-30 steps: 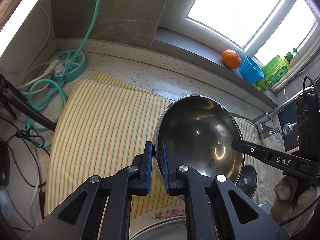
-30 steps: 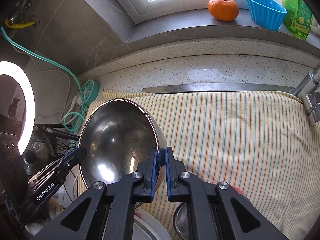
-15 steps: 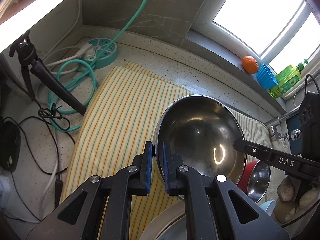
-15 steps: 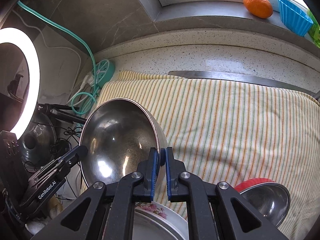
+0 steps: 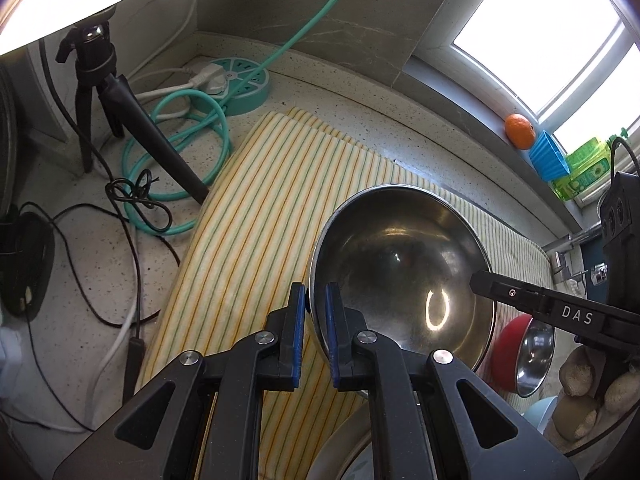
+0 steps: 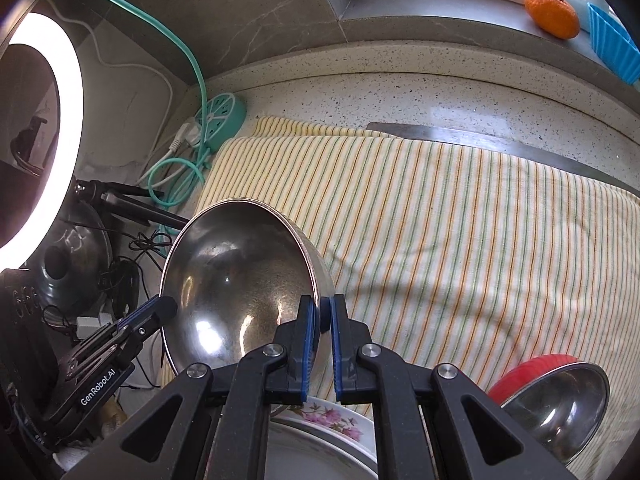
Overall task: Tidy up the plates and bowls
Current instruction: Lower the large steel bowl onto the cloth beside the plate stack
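Note:
A large steel bowl (image 5: 404, 276) hangs in the air above a yellow striped cloth (image 5: 260, 240), held by both grippers. My left gripper (image 5: 316, 320) is shut on its near rim. My right gripper (image 6: 321, 328) is shut on the opposite rim of the same bowl (image 6: 240, 280). A smaller steel bowl with a red outside (image 6: 556, 396) rests on the cloth (image 6: 460, 248) at the lower right; it also shows in the left wrist view (image 5: 528, 352). A white plate with pink flowers (image 6: 324, 436) lies right under the grippers.
A teal power strip (image 5: 240, 84) with a coiled cable and a black tripod (image 5: 120, 92) stand at the left of the counter. An orange (image 6: 552, 12), a blue cup (image 6: 612, 48) and a green bottle (image 5: 584, 168) sit on the window sill. A ring light (image 6: 44, 128) glows at far left.
Both grippers have carried the large steel bowl up and back towards me. More of the cloth, the red-sided bowl and the flowered plate have come into view.

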Tool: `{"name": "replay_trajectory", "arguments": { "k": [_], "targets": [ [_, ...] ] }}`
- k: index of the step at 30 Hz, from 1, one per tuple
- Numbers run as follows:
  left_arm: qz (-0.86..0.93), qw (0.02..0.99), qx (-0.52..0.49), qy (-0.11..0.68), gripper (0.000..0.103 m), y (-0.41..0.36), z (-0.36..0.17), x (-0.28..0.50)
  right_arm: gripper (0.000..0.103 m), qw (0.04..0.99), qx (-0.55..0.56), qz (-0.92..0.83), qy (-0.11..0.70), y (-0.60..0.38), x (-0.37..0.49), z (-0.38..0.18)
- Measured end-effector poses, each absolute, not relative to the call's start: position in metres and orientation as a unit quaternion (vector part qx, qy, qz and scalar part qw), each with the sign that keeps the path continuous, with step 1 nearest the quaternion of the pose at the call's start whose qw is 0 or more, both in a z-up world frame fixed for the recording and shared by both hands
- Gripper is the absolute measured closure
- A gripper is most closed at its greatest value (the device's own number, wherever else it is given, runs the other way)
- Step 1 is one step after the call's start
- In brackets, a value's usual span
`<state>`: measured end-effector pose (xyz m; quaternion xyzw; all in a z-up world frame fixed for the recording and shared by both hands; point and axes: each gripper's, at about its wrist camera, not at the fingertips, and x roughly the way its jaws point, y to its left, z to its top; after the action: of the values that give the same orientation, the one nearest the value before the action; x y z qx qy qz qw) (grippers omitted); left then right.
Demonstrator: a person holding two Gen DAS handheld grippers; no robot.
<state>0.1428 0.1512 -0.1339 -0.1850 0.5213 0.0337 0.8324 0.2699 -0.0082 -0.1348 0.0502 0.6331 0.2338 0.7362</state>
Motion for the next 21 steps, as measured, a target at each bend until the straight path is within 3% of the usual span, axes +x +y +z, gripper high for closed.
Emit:
{"name": "replay_trajectory", "arguments": {
  "k": [21],
  "targets": [
    [0.040,0.829,-0.183,0.527,0.095,0.159,-0.138,0.137,0.095,0.728,0.038,0.245,0.639,0.004,0.268,-0.141]
  ]
}}
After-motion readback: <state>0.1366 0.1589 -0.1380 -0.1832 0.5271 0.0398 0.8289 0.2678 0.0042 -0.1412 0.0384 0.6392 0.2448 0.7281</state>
